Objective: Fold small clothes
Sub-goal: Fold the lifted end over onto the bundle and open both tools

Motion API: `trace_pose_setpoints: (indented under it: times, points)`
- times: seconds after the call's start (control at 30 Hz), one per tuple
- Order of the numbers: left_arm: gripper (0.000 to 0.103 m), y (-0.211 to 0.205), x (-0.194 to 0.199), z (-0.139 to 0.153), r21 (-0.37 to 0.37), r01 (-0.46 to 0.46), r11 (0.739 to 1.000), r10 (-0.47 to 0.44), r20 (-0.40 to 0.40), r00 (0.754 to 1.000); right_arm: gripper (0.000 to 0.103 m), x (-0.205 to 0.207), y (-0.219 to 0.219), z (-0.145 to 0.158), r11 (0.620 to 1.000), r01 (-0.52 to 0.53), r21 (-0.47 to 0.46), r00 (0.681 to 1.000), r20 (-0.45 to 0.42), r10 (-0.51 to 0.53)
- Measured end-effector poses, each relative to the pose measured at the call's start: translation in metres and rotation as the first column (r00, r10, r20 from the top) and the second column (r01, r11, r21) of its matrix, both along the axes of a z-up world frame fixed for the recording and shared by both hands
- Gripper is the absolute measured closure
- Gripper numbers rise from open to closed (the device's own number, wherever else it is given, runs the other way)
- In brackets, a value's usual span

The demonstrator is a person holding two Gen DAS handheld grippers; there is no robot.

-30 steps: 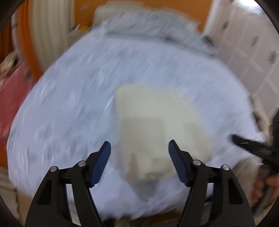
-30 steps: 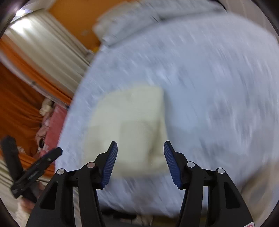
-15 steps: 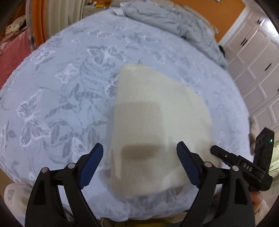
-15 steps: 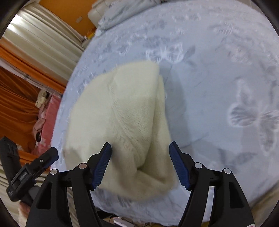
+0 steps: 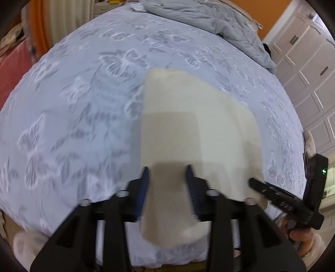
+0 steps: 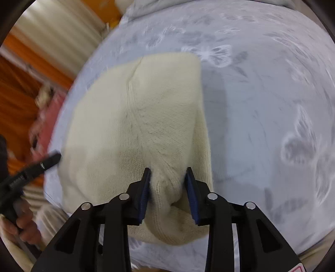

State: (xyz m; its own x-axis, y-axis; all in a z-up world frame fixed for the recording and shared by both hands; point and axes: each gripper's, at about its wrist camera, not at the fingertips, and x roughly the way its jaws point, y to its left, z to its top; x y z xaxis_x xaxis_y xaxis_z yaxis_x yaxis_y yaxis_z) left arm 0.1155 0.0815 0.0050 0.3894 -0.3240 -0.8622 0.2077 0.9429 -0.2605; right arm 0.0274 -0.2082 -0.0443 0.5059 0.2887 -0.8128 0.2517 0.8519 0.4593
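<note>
A cream knitted garment [image 5: 188, 117] lies folded on the bed, with its near edge towards me. My left gripper [image 5: 167, 173] is shut on the garment's near left edge; the cloth fills the gap between its blue pads. In the right wrist view the same garment [image 6: 136, 117] shows its seam. My right gripper [image 6: 167, 175] is shut on a bunched fold at the garment's near right edge. The right gripper also shows in the left wrist view [image 5: 286, 198]. The left gripper shows at the left edge of the right wrist view [image 6: 31, 169].
The bed has a pale blue sheet with butterfly print [image 5: 83, 104]. A grey duvet [image 5: 209, 18] is heaped at the far end. White cupboard doors [image 5: 309, 79] stand to the right, orange curtains [image 6: 18, 87] and a pink cloth [image 5: 10, 67] to the left.
Both grippers have moved forward onto the garment's near edge and closed on it. Half a second ago both were open just short of the cloth.
</note>
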Motion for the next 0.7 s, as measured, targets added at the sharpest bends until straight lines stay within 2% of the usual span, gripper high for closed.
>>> trace_pose_setpoints:
  times: [0.1,0.17,0.27,0.3,0.37,0.4,0.47,0.53,0.6,0.7]
  points:
    - [0.058,0.01,-0.019,0.003,0.001,-0.018,1.0,0.018,-0.002,1.0,0.072,-0.015,-0.001,0.028,1.0,0.024,-0.005,0.996,0.081,-0.023]
    - [0.058,0.013,-0.032,0.004,-0.016,-0.015,1.0,0.015,-0.008,1.0,0.072,-0.016,0.001,0.032,0.999,0.01,-0.036,0.998,0.068,-0.007]
    - [0.058,0.004,-0.052,0.0,0.018,0.037,0.999,-0.037,0.003,0.999,0.073,-0.016,0.007,-0.009,0.999,-0.011,-0.05,0.999,-0.041,0.009]
    - [0.058,-0.001,-0.056,-0.005,0.049,0.044,0.998,-0.044,0.002,0.999,0.073,-0.018,0.009,-0.019,0.999,-0.017,-0.047,0.998,-0.054,0.014]
    - [0.057,-0.007,-0.058,-0.022,0.117,0.057,0.991,-0.056,-0.016,0.998,0.071,-0.02,0.011,-0.021,0.998,-0.009,-0.058,0.999,-0.041,0.007]
    - [0.056,-0.008,-0.056,-0.029,0.148,0.052,0.988,-0.051,-0.015,0.999,0.071,-0.02,0.013,-0.015,0.998,-0.004,-0.06,0.999,-0.044,0.001]
    - [0.057,-0.007,-0.054,-0.032,0.153,0.046,0.987,-0.043,-0.025,0.999,0.071,-0.024,0.015,0.001,0.997,0.004,-0.078,0.999,-0.031,-0.007]
    - [0.057,-0.008,-0.056,-0.019,0.156,0.041,0.987,-0.04,-0.013,0.999,0.07,-0.036,0.018,0.026,0.993,0.029,-0.117,0.999,0.02,-0.027]
    - [0.058,-0.016,-0.063,0.0,0.213,0.045,0.976,-0.056,0.044,0.997,0.068,-0.046,0.019,0.043,0.989,0.059,-0.134,0.997,0.055,-0.052]
    - [0.058,-0.026,-0.074,0.02,0.235,0.059,0.97,-0.083,0.093,0.992,0.063,-0.062,0.023,0.056,0.986,0.087,-0.143,0.994,0.08,-0.076]
